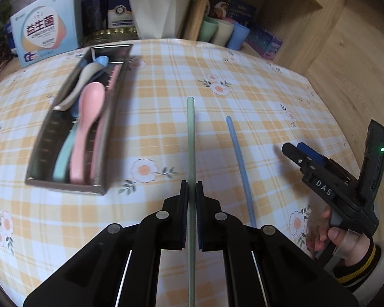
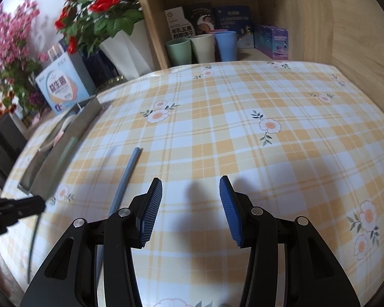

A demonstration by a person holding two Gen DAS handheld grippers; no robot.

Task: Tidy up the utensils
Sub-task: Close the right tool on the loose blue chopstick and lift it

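Green chopstick (image 1: 191, 138) pinched in the left tongs (image 1: 191, 194); right tongs (image 2: 190, 204) spread, empty. It's long, so it could swivel and miss the metal tray (image 1: 107, 138) upper left.

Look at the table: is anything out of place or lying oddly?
One blue chopstick lies alone on the tablecloth, outside the metal tray that holds the spoons. Its green partner is pinched in the left hand-held gripper.
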